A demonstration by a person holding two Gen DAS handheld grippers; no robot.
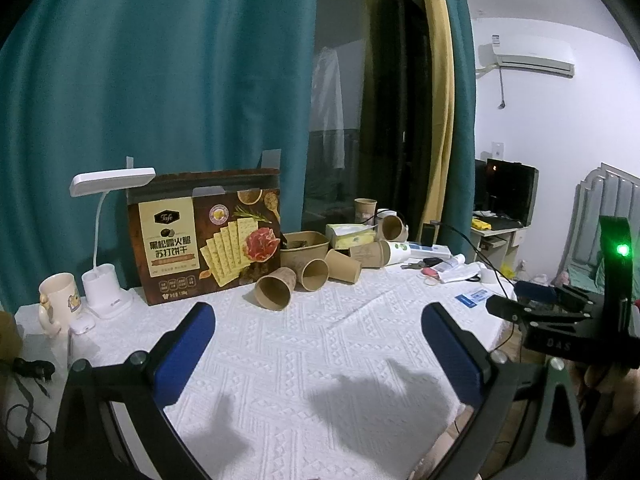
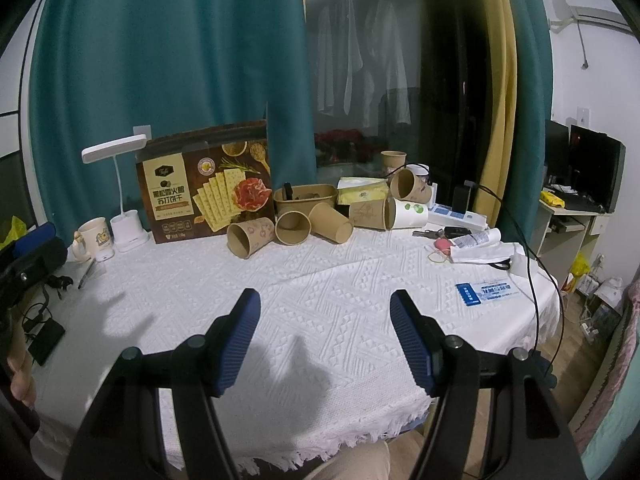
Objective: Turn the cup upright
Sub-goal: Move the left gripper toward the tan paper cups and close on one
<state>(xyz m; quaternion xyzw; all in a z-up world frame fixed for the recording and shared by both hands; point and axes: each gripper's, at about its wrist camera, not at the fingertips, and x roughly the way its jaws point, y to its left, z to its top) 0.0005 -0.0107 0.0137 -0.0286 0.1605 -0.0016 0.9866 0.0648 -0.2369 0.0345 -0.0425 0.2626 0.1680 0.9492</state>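
Cup point(image 2: 250, 237) on its side, well beyond wide-apart right hand-held gripper point(image 2: 325, 342).

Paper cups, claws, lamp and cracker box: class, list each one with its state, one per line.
Left claw: open, empty, above the tablecloth.
Right claw: open, empty.
Front brown cup: on its side, mouth toward the cameras.
Middle brown cup: on its side.
White cup: on its side.
Rear brown cup: upright.
Desk lamp: off.
Cracker box: standing upright.
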